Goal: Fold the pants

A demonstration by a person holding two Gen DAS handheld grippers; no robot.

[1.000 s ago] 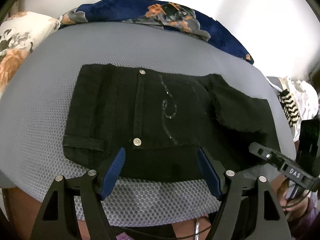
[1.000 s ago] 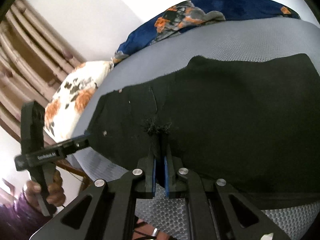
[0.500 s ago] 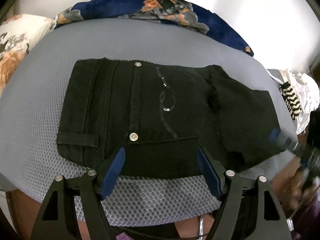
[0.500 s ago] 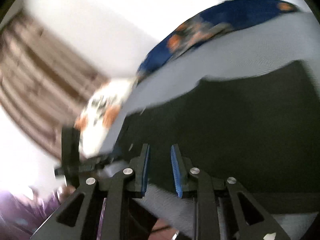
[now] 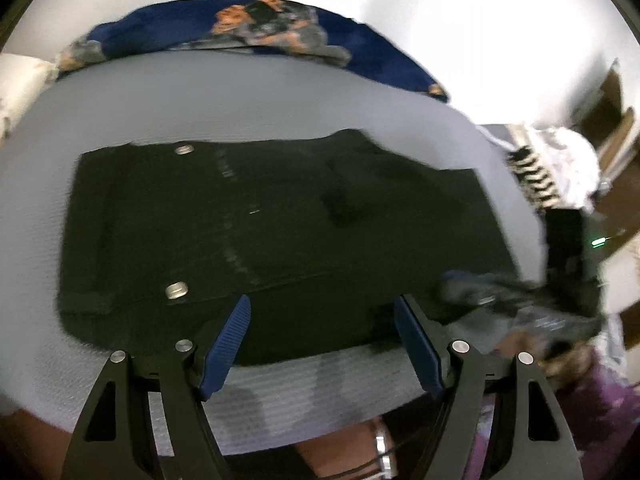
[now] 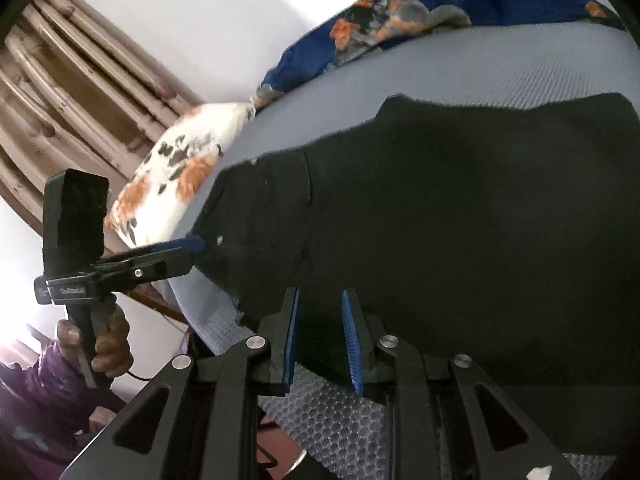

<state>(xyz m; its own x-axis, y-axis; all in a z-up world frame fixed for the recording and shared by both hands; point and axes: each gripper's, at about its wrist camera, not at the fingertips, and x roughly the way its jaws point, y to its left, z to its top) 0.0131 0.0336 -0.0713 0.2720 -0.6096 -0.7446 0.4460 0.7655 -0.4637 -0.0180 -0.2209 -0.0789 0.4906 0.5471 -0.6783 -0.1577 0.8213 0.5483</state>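
Folded black pants (image 5: 280,240) flat on a grey mesh pad (image 5: 240,92), ahead of and just beyond the tips of both tools. Going left to right in the left wrist view: white floral pillow (image 5: 20,80) far left of the tool, past the pad's edge; two metal rivets (image 5: 176,290) on the denim just ahead of the left finger; left gripper (image 5: 322,334) spread wide, blue pads (image 5: 226,344) hovering over the near hem, nothing between them; navy floral cushion (image 5: 260,28) straight ahead, beyond the pad; right gripper (image 5: 460,280) blurred at the right-hand edge of the pants, beside the right finger; striped cloth (image 5: 536,176) farther right, off the pad.

In the right wrist view, again left to right: wooden slats (image 6: 80,80) far left; hand (image 6: 108,340) on the left gripper's (image 6: 192,244) handle, blue tip at the left edge of the pants (image 6: 460,220); right gripper (image 6: 320,340) with jaws just opened to a narrow gap, dark fabric showing ahead through the gap, pads (image 6: 290,340) not pressing on it.
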